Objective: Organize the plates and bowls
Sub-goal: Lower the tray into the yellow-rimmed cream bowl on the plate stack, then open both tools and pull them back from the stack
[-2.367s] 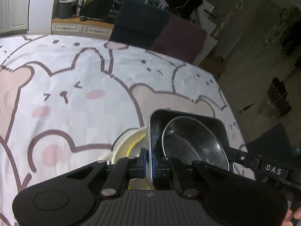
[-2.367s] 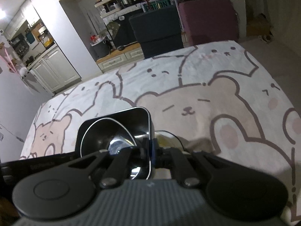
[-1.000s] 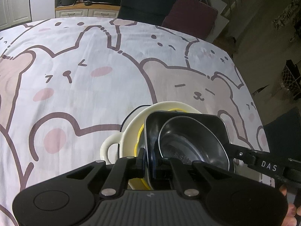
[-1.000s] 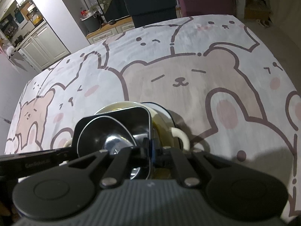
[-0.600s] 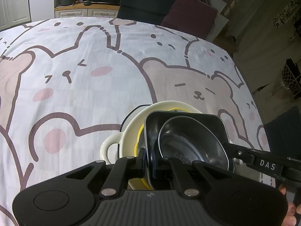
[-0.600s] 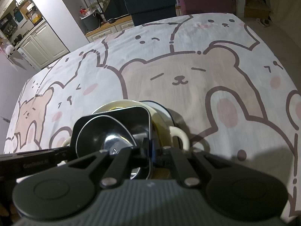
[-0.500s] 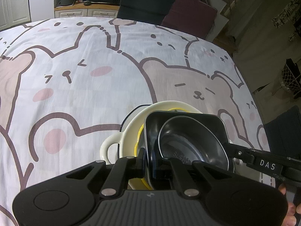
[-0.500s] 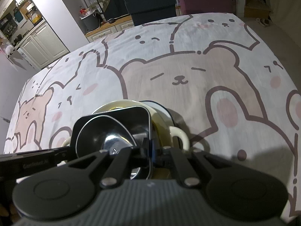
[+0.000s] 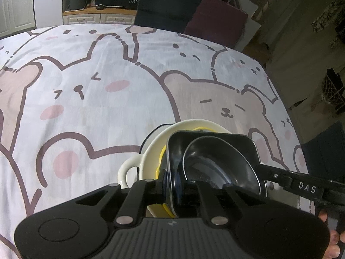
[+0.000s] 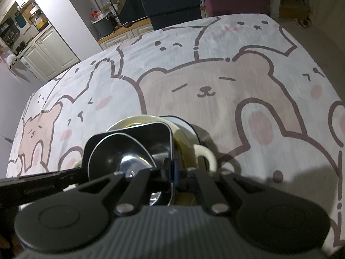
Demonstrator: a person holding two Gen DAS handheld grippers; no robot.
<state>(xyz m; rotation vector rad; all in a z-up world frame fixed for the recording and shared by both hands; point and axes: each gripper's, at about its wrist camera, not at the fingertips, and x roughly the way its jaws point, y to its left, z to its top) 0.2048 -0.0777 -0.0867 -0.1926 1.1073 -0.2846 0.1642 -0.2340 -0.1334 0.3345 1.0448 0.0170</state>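
A black square dish [image 9: 239,142] holds a round steel bowl [image 9: 217,161]. My left gripper [image 9: 172,183] is shut on the dish's left rim. My right gripper [image 10: 172,172] is shut on its right rim [image 10: 170,151]. The dish hangs just over a cream two-handled bowl [image 9: 151,151] with a yellow inner band, which stands on the bear-print tablecloth. In the right wrist view the steel bowl [image 10: 120,157] and the cream bowl's handle [image 10: 204,153] show. Whether the dish touches the cream bowl I cannot tell.
A white plate with a dark rim [image 10: 183,123] lies under the cream bowl. The bear-print cloth [image 9: 86,99] covers the table. Dark and maroon chairs [image 9: 172,6] stand at the far edge. The table's right edge [image 9: 286,112] drops to the floor.
Over 2.4 s both grippers carried the dish with the steel bowl over the cream bowl. In the last half second it barely moved.
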